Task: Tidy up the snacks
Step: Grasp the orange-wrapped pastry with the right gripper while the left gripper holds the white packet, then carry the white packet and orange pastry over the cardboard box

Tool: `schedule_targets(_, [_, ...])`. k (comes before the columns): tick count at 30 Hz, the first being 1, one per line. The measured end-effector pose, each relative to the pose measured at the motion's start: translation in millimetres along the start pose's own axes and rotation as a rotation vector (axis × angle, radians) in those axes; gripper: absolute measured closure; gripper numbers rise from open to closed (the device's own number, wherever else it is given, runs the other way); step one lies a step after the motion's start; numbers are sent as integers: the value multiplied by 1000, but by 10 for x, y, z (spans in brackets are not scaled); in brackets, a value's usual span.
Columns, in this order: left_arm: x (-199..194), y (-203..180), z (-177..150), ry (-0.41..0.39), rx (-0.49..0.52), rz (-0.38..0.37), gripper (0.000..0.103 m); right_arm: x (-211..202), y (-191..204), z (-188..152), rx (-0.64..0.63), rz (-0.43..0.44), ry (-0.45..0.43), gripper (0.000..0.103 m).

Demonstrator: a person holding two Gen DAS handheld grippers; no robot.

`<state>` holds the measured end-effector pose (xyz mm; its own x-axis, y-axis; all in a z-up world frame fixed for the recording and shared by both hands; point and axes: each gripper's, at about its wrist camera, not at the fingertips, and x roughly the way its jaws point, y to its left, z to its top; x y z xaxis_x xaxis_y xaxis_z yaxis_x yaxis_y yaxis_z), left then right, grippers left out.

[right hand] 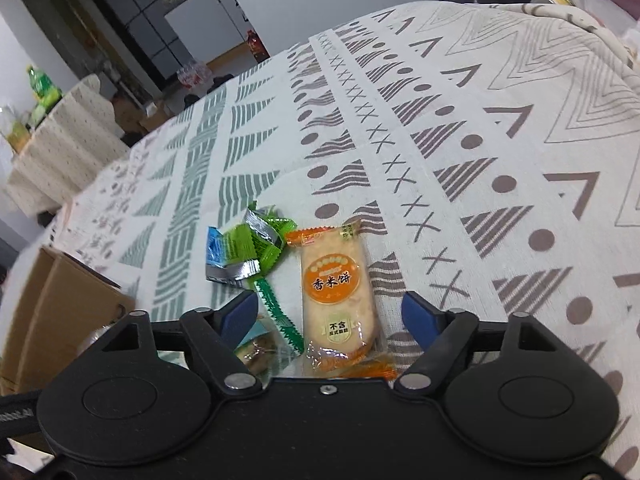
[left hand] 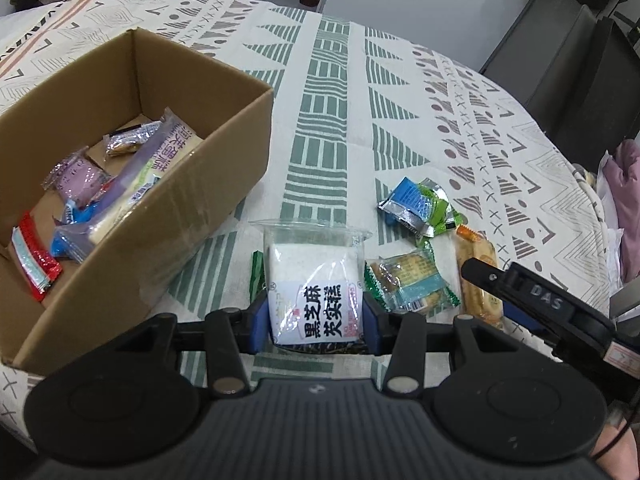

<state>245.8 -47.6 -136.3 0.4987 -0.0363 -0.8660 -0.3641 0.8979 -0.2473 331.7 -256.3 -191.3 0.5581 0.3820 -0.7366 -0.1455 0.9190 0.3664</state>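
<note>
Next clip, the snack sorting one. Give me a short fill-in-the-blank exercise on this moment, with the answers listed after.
1. The left gripper is shut on a clear packet with a ____ label.
2. The cardboard box already holds several ____.
3. The rice cracker packet lies between the open pads of the ____ gripper.
4. The tablecloth under the loose packets is ____, not plain.

Missing words: white; snacks; right; patterned

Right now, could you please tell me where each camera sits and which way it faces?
Left wrist: on the left claw, looking down at the white sesame packet it grips, cardboard box beside; the right claw's finger intrudes.
Right wrist: on the right claw, angled down over the rice cracker packet between its open pads.
Shared: that cracker packet, the green-blue wrappers, box and tablecloth.
</note>
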Motion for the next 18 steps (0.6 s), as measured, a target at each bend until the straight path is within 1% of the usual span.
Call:
schedule_targets(1, [5,-1,6,2,2,0,58,-1,23,-7,-22,-13,2,43])
schedule_targets(2, [5,-4,11,2,5,0,58,-5,35,-15,-38,-24,12,64])
schedule_targets(3, [6,-3,16,2,7,1,58,-10,29,-23,-36,-20,17,68])
schedule_targets(10, [-26,-11,26,-2,21,10,58,-181,6,-87,23,14,22,68])
schedule_targets(18, [-222,-11,-4,-31,22,23,58,-552,60,-85,67,106,-47,68])
